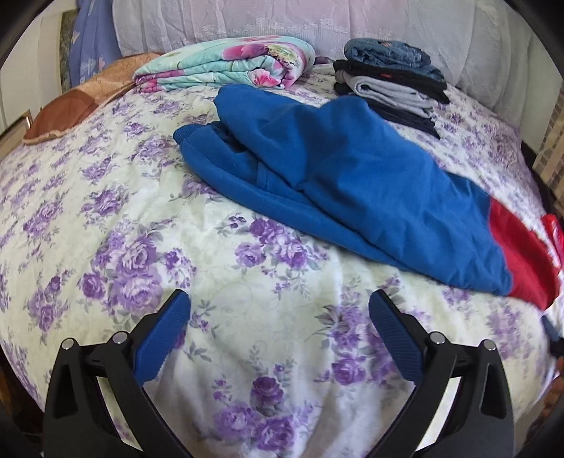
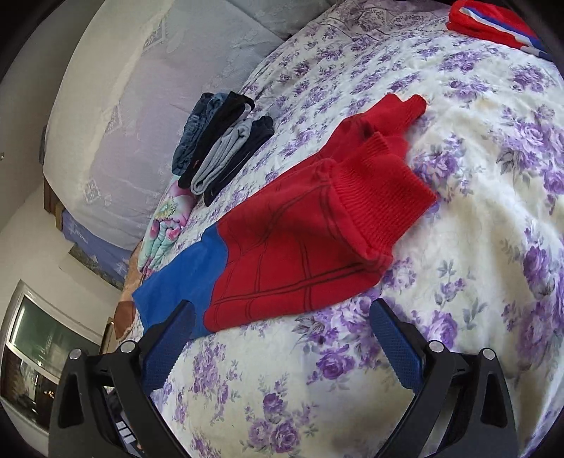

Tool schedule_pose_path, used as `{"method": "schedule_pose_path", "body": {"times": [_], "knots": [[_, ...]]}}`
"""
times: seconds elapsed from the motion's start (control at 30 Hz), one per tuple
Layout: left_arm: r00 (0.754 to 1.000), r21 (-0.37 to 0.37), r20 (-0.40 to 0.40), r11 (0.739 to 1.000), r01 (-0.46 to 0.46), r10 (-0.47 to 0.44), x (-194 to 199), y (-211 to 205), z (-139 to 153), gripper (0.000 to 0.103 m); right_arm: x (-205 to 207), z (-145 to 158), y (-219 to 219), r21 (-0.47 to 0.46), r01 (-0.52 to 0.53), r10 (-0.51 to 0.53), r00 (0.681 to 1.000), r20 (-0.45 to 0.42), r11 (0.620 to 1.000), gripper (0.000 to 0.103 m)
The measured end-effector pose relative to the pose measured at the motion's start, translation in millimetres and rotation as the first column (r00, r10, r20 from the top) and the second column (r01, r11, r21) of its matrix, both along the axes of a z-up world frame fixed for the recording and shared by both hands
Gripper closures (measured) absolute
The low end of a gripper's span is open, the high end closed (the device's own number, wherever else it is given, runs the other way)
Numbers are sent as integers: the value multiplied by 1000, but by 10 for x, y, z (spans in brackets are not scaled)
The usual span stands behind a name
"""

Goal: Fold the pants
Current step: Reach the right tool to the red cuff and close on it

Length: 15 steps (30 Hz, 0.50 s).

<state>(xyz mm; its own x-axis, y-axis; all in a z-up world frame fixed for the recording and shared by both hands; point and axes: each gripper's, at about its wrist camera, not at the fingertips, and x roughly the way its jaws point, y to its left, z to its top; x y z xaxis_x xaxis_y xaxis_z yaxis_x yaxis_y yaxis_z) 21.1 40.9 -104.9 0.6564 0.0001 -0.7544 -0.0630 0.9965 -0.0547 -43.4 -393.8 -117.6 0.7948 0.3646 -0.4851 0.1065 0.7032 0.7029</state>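
Blue and red pants (image 1: pixel 352 183) lie rumpled on the floral bedspread (image 1: pixel 211 264), blue upper part toward the left, red lower legs toward the right. In the right wrist view the red legs (image 2: pixel 310 253) with ribbed cuffs (image 2: pixel 384 208) lie one over the other, with the blue part (image 2: pixel 183 282) at the left. My left gripper (image 1: pixel 280 306) hovers open over bare bedspread, short of the pants' near edge. My right gripper (image 2: pixel 282 313) is open too, just in front of the red leg's near edge, holding nothing.
A stack of folded clothes (image 1: pixel 391 77) sits at the back of the bed beside a folded floral blanket (image 1: pixel 225 67). Another red, white and blue garment (image 2: pixel 493 24) lies far off on the bedspread (image 2: pixel 458 246). A lace-covered headboard (image 1: pixel 317 21) stands behind.
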Motion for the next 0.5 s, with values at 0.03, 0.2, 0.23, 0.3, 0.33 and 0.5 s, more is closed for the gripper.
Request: {"method": "schedule_pose_path", "body": {"times": [0.03,0.2,0.23,0.3,0.33,0.5], "knots": [[1000,27,0,1000,5,-5,57,-17,17,4,26,0,7,-14,2,-2,1000,-7,1000,4],[1000,106,-1,994,30,-30,86,-97,28,4,111,26,-113,2,76,-76,997,19,997,4],[999,71,-2,997,35,-35,101,-44,61,4,132,31,-147,26,84,-85,996,28,996,4],[999,-41,3,998,42,-42,102,108,146,4,160,37,-194,56,81,-84,995,52,995,27],[999,-112,4,993,41,-41,113,199,188,4,173,21,-216,78,63,-69,995,69,995,42],[1000,-334,12,942,-14,19,251,634,409,4,236,-154,-329,175,53,-62,997,44,983,89]]}}
